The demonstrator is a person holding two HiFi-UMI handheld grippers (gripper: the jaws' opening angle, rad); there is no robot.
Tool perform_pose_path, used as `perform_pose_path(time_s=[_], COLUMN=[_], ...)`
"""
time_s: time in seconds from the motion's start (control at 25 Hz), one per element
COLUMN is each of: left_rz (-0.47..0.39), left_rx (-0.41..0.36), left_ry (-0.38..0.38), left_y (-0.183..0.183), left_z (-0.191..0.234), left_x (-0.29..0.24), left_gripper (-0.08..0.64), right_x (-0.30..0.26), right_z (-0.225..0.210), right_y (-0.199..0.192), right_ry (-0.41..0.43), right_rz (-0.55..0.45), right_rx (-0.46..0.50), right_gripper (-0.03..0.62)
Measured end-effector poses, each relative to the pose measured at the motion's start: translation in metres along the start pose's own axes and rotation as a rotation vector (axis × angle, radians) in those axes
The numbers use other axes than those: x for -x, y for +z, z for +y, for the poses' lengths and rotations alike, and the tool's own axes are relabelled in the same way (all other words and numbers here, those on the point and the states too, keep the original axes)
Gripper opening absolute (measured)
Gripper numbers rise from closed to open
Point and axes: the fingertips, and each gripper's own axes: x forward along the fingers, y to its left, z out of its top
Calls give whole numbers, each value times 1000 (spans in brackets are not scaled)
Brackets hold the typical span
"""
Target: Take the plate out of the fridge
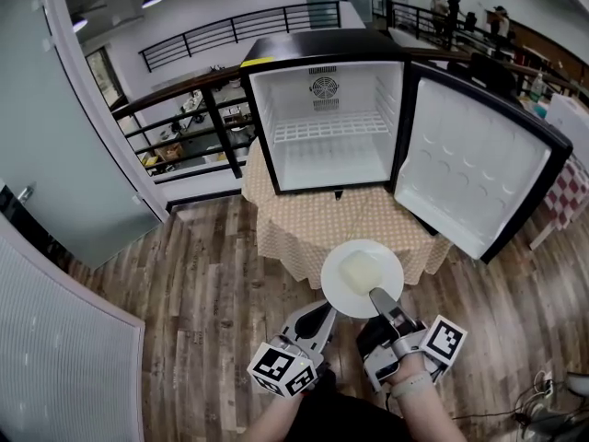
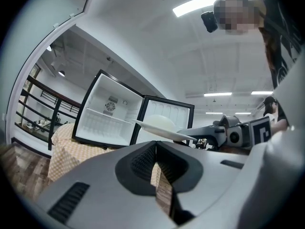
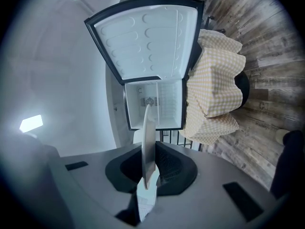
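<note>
The white plate (image 1: 362, 277) carries a pale block (image 1: 359, 268) and hangs in the air in front of the table, outside the fridge (image 1: 322, 109). My right gripper (image 1: 379, 297) is shut on the plate's near rim. In the right gripper view the plate (image 3: 148, 142) stands edge-on between the jaws of that gripper (image 3: 148, 174). My left gripper (image 1: 320, 313) sits just left of the plate, shut and empty. From the left gripper (image 2: 156, 149) view the plate (image 2: 159, 126) shows to the right, with the right gripper (image 2: 200, 131) holding it.
The small black fridge stands open and empty on a table with a beige checked cloth (image 1: 313, 224). Its door (image 1: 474, 168) swings out to the right. A black railing (image 1: 184, 118) runs behind, and a glass partition (image 1: 55, 136) stands at the left. Wood floor (image 1: 202, 293) lies around.
</note>
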Motion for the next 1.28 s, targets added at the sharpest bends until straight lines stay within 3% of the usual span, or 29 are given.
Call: perform_pose_path(time_s=[0.28,0.6,1.28], left_rz=[-11,-2,13], left_rx=[-13,-16,6], left_ry=[5,-58,-44], left_y=[6,2,-3], left_z=[2,-17,-45], left_x=[3,-3,44], left_gripper=[9,9,9], right_x=[4,18,63], right_z=[1,2,7], right_y=[-3,6,-26], right_ry=[8,11,-1], right_rz=[-5,-48,-51], right_rx=[1,15,7], right_gripper=[51,51,51])
